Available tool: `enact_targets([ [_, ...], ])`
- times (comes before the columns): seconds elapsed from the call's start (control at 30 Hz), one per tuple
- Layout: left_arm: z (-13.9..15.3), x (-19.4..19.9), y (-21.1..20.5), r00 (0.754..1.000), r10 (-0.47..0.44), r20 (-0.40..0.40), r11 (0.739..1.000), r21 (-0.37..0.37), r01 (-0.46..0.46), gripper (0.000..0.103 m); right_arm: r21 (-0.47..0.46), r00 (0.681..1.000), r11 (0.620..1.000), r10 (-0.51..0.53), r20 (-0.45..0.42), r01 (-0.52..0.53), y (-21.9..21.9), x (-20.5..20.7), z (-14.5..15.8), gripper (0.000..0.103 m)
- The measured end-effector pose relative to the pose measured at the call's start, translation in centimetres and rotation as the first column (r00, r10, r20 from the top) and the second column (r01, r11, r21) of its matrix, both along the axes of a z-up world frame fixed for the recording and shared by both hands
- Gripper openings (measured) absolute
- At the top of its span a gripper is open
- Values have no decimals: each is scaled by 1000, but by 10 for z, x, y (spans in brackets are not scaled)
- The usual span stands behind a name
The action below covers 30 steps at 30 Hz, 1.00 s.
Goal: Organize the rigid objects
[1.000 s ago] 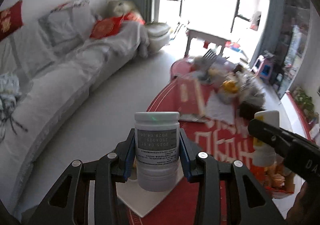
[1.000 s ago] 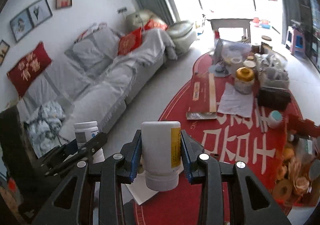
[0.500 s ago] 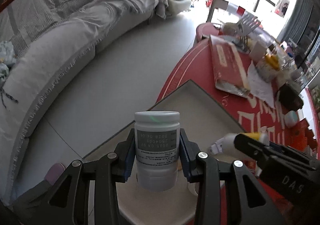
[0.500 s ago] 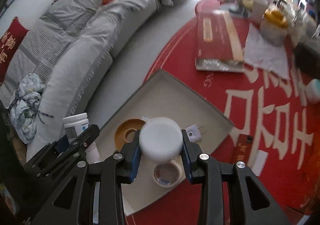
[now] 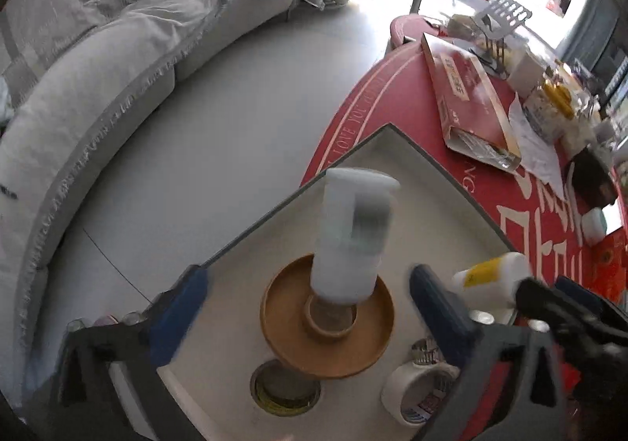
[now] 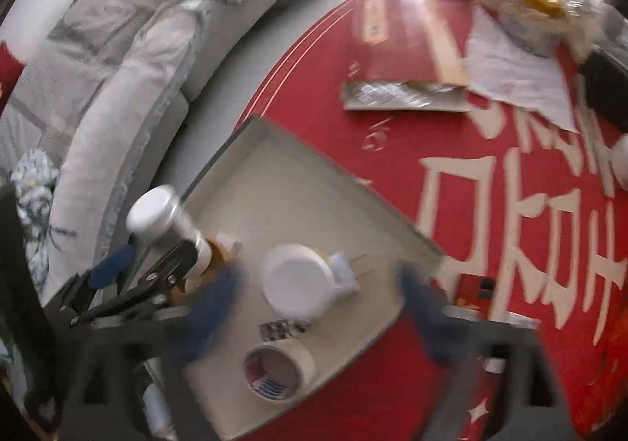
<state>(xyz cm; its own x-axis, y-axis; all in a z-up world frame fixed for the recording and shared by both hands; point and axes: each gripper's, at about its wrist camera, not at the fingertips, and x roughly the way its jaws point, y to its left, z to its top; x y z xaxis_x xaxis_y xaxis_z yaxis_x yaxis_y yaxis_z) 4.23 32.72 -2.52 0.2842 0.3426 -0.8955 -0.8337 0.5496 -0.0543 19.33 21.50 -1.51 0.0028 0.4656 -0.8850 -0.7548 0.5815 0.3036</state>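
Note:
A white bottle with a grey label (image 5: pixel 353 233), blurred, stands tilted on a wooden dish (image 5: pixel 325 315) in the beige tray (image 5: pixel 416 201). My left gripper (image 5: pixel 308 284) straddles it with jaws opening wide, and its blue pads (image 5: pixel 184 303) are clear of the bottle. In the right wrist view a white bottle with a yellow label (image 6: pixel 296 284) sits over the tray (image 6: pixel 298 197). It is between the opening jaws of my right gripper (image 6: pixel 318 276), and no pad touches it. The same bottle (image 5: pixel 490 272) shows at the right of the left wrist view.
A tape roll (image 6: pixel 278 366) and a round tin (image 5: pixel 284 390) lie in the tray's near part. The tray rests at the edge of a round red table (image 6: pixel 490 323). A long red box (image 5: pixel 467 95), paper and clutter lie further back. Left is grey floor and a sofa (image 5: pixel 117 68).
Both grippers came down over the tray and tipped more steeply. Their jaws, shut on the two bottles before, have sprung wide and let the bottles go.

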Motion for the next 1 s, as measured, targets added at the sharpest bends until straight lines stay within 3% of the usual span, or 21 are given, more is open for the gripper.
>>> enact_targets([
  [0.13,10,-3,-15,1000,-19,16,1000,9,19,103,44,997,998,-49,59,47,-39,1,17,98],
  [0.3,24,-6,-42,996,-63,55,998,8,63,103,-39,971,985,-156,183,166,-92,7,6,98],
  [0.4,28,-6,-61,993,-101,64,995,-2,102,103,-149,964,959,-221,145,242,-106,27,-27,98],
  [0.5,31,-10,-76,989,-133,64,991,-13,134,103,-173,960,946,-264,89,276,-101,41,-47,98],
  [0.67,32,-17,-91,986,-157,47,987,-31,159,103,-199,977,957,-201,74,212,-68,40,-64,98],
  [0.77,31,-21,-101,984,-173,46,984,-34,175,103,-261,977,949,-138,164,178,-55,25,-67,78],
  [0.8,30,-23,-104,983,-176,43,984,-32,178,103,-249,976,952,-136,172,177,-57,22,-64,58],
  [1.0,31,-39,-124,982,-184,48,982,-39,186,103,-236,997,970,-37,75,53,-86,-6,-59,59],
])
